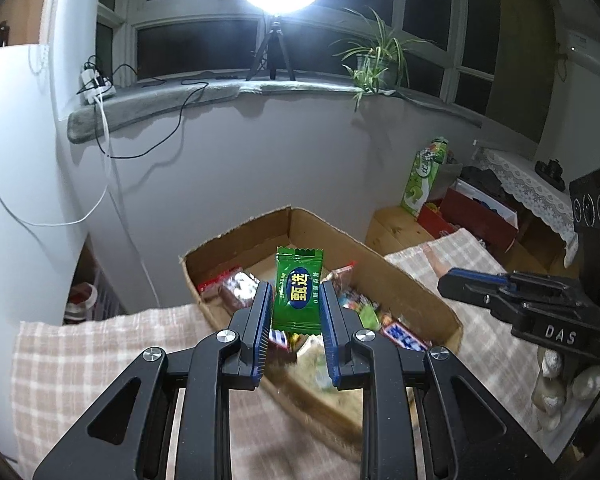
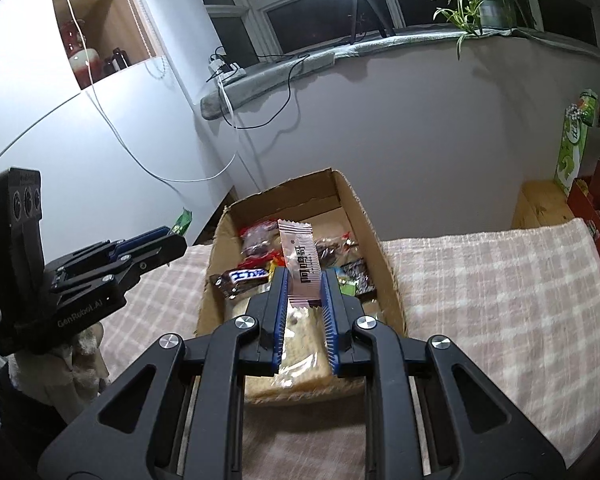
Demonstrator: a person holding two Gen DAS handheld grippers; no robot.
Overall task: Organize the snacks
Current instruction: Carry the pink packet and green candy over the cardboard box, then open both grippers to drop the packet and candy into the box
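My left gripper [image 1: 296,292] is shut on a green candy packet [image 1: 297,290] that stands upright between its blue pads, above the near end of an open cardboard box [image 1: 400,280] holding several wrapped snacks. My right gripper [image 2: 305,280] is shut on a pale pink wafer packet [image 2: 302,266], held over the same box [image 2: 384,248]. In the left wrist view the right gripper [image 1: 452,280] enters from the right. The right wrist view has the left gripper [image 2: 176,240] at the left, the green packet's [image 2: 182,222] tip poking past its fingers.
The box sits on a pink checked cloth [image 2: 500,288]. A wooden crate [image 1: 396,228], a red box [image 1: 472,212] and a green carton [image 1: 422,180] stand at the right. A ring light on a tripod [image 1: 274,52] and a potted plant [image 1: 374,60] are on the windowsill.
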